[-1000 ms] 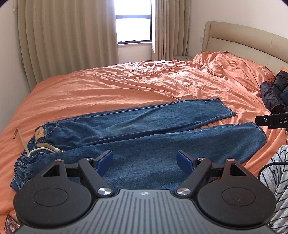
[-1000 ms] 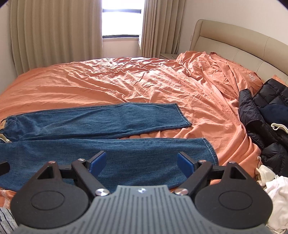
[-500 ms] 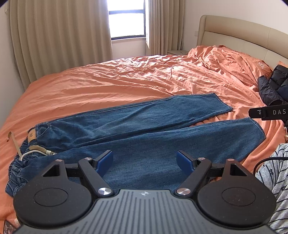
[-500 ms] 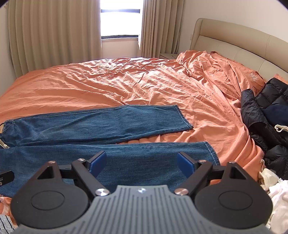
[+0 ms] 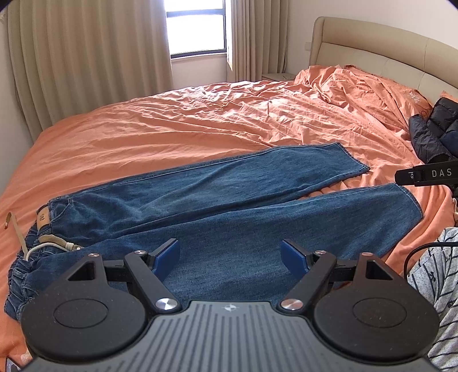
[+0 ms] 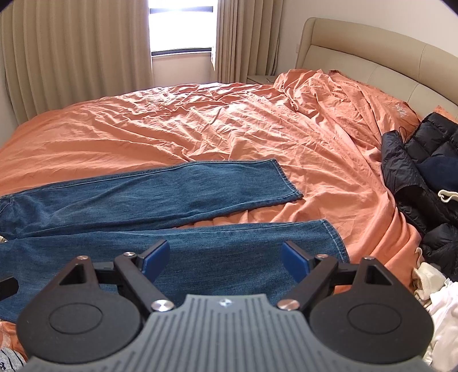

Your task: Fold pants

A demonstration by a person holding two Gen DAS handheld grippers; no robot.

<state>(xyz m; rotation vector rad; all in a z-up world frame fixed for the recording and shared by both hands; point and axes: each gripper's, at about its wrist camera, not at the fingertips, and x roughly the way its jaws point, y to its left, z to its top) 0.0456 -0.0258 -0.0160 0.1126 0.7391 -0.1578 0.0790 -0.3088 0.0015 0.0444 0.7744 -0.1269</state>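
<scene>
Here jeans (image 5: 229,206) flat on bed (image 5: 171,128); both hand-held grippers agape, empty.

Daylight came thru the window (image 5: 195,27) at the far side, blown out to white in both views. Room was bright, w/ soft shadows in the sheet (image 6: 229,126) creases. Fisheye bent headboard (image 5: 380,54) & curtains (image 6: 74,54); corners went dark. Focus was mostly sharp.

left gripper (image 5: 230,256): fingers spread wide, empty, above near leg | jeans (image 5: 217,206): flat on orange bedsheet (image 5: 171,128), waistband left, hems right, legs parted | black jacket (image 5: 435,131): far right | right gripper (image 5: 426,174): tip only at right edge
</scene>
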